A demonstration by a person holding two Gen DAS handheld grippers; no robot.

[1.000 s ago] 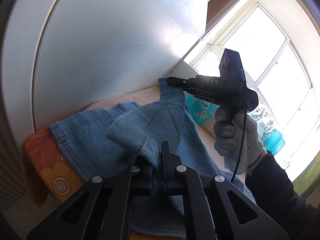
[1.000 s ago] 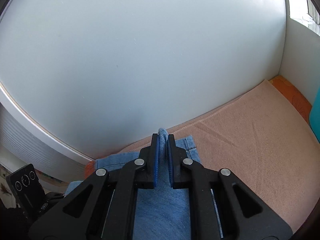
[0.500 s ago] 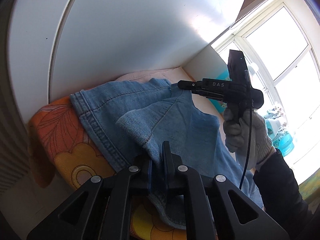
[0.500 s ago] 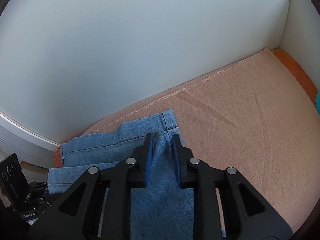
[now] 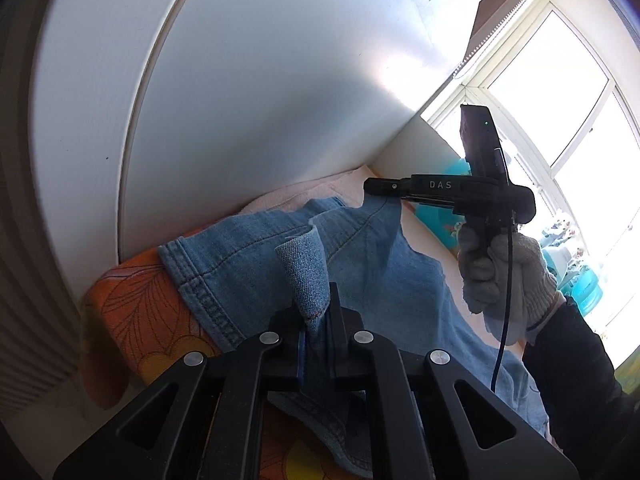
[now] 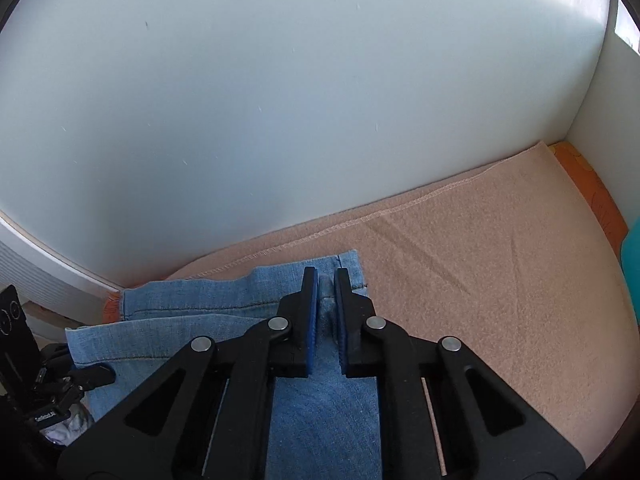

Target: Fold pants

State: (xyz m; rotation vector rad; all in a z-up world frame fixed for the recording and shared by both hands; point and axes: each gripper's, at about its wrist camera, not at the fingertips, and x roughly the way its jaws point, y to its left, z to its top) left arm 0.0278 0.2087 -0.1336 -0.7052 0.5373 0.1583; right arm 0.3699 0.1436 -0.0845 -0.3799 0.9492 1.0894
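Note:
Light blue denim pants [image 5: 372,276] lie folded on a peach blanket [image 6: 480,264] by the white wall. My left gripper [image 5: 318,316] is shut on a bunched edge of the pants, which sticks up between the fingers. My right gripper [image 6: 326,280] is shut on the far corner of the pants [image 6: 224,300] near their hem, low over the blanket. In the left wrist view the right gripper [image 5: 374,186] is held by a gloved hand [image 5: 504,276], pinching the denim corner.
An orange flowered cover [image 5: 140,320] lies under the pants at the left edge. White walls [image 6: 280,100] close the back and right side. A teal object [image 5: 436,216] and a bright window [image 5: 568,92] stand to the right.
Both grippers came down toward the bed with the pants, then rose slightly. The right gripper's jaws showed a wider gap half a second ago and are now closed on the denim corner.

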